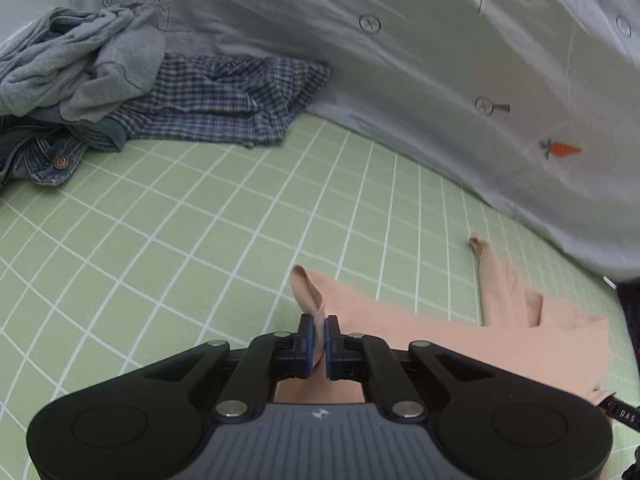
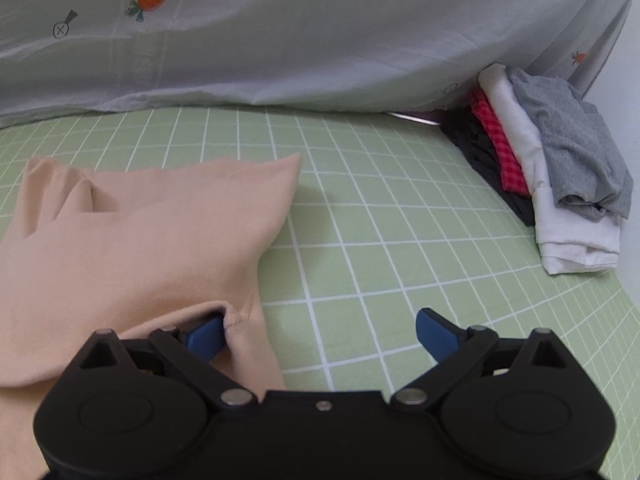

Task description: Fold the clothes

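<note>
Folding is just starting on the peach garment [image 1: 460,332], which lies spread on the green checked sheet of the bed [image 1: 180,220], towards its near edge. We have the left gripper [image 1: 319,344] clamped shut on a raised fold of the garment's edge, the cloth pinched between the blue pads and standing up beyond them. Our right gripper [image 2: 320,336] is wide open at the garment's right border: one blue finger [image 2: 206,336] sits tucked against or under the hem, the other over bare sheet, so nothing is pressed there yet.

We judge the step in hand to be taking hold of two points on one edge before lifting it over. The next move calls for the right gripper to close on that hem, catching the layers we mean to take, and then for both hands to carry the edge across together so the cloth lands flat without a twist. The fabric looks thin and limp, so a shallow bite may slip.

No basket, box or other container shows in either view. Unfolded clothes sit heaped [image 1: 80,80] at the far left of the bed, with a checked piece [image 1: 224,100] and denim [image 1: 36,152] among them; a folded stack [image 2: 552,168] lies at the far right, against the pale quilt [image 2: 320,40].
</note>
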Demonstrator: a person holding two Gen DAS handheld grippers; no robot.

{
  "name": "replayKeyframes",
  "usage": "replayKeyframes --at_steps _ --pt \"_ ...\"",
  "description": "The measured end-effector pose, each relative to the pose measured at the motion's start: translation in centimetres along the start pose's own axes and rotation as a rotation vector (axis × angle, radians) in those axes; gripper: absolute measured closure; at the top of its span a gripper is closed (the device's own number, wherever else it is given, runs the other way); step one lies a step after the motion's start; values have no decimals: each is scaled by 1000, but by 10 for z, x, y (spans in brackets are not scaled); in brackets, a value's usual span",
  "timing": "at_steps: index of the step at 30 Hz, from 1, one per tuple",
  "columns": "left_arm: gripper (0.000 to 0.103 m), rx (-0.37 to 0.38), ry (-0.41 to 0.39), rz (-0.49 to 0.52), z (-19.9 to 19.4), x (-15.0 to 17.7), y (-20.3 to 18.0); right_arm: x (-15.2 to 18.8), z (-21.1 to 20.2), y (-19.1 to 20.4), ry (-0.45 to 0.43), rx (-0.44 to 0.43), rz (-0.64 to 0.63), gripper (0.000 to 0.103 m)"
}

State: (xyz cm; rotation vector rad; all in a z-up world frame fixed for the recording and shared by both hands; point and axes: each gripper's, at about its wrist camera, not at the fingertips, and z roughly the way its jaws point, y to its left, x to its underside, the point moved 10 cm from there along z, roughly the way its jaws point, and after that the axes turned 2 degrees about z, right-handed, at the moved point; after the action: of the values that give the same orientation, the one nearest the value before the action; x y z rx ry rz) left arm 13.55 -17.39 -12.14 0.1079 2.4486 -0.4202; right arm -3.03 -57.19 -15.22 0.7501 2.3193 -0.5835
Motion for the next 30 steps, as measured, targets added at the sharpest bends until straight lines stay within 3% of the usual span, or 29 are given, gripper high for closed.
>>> replayKeyframes --at_steps 8,11,15,19,21,24,30 --pt "97 61 -238 -70 -81 -71 -5 -30 -39 13 -159 -16 9 3" --pt "97 13 -285 -88 -91 -82 12 -30 -45 31 -169 -64 -21 3" --pt "97 -142 -209 -128 -56 -61 58 -21 -41 63 -137 -155 -97 3" --pt "93 -216 -60 -182 -24 -31 88 -10 -37 84 -81 -208 -130 3" --pt "66 -226 -31 -190 -20 -23 89 -9 -41 82 -80 -220 -126 3" --pt "42 -197 -28 -135 -21 -16 70 -9 -51 70 -80 -231 -87 3" --pt "26 -95 -19 -33 -34 -1 15 3 -75 17 -86 -194 19 3"
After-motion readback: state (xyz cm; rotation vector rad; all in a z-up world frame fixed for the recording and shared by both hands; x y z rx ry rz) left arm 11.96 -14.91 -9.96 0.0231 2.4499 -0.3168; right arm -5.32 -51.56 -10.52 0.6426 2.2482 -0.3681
